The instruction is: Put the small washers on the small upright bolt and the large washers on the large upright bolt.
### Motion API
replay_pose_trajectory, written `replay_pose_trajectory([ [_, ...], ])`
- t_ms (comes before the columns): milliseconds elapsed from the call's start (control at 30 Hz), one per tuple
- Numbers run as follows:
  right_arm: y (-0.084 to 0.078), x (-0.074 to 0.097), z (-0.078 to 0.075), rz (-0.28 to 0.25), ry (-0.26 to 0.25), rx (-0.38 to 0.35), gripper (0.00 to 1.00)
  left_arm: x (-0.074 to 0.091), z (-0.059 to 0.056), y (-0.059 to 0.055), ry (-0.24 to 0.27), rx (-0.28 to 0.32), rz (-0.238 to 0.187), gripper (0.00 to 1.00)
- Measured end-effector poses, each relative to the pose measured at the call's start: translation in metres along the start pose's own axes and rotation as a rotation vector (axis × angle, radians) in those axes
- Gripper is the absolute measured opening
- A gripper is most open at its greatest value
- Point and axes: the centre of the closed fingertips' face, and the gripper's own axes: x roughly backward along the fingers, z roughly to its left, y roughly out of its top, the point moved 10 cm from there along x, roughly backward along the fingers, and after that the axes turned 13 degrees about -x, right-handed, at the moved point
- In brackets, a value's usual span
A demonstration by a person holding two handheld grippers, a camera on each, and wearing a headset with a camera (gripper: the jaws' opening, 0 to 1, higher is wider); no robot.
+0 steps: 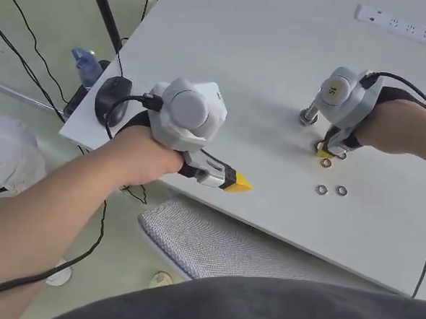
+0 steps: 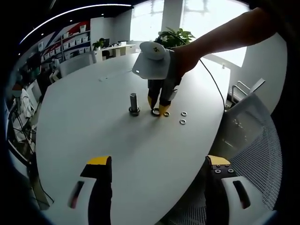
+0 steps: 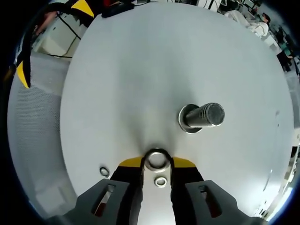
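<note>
The right gripper (image 1: 325,147) rests its yellow tips on the white table (image 1: 263,54), jaws narrowed onto one large washer (image 3: 157,159) that lies flat between them; one upright bolt (image 3: 201,116) stands just beside the tips, apart from that washer; three small washers (image 1: 326,163) lie loose on the table, one between the right gripper's jaws just behind the large washer, the other two side by side a little further off; the left gripper (image 2: 158,164) is held over the table near its front edge, well apart from the washers, jaws wide and holding nothing.
</note>
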Motion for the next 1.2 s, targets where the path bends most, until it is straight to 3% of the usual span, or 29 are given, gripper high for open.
replay_pose_trajectory([
  [300, -0.003, 0.003, -0.017, -0.013, 0.006, -0.027, 0.21, 0.002, 0.0, -0.002, 0.007, 0.006, 0.001, 0.8],
  [700, -0.001, 0.033, -0.012, -0.015, 0.009, -0.038, 0.21, 0.004, 0.001, -0.001, 0.01, 0.001, 0.001, 0.8],
  [1200, 0.009, 0.057, -0.024, -0.004, -0.007, -0.03, 0.21, 0.004, 0.008, 0.0, 0.018, 0.012, -0.003, 0.84],
])
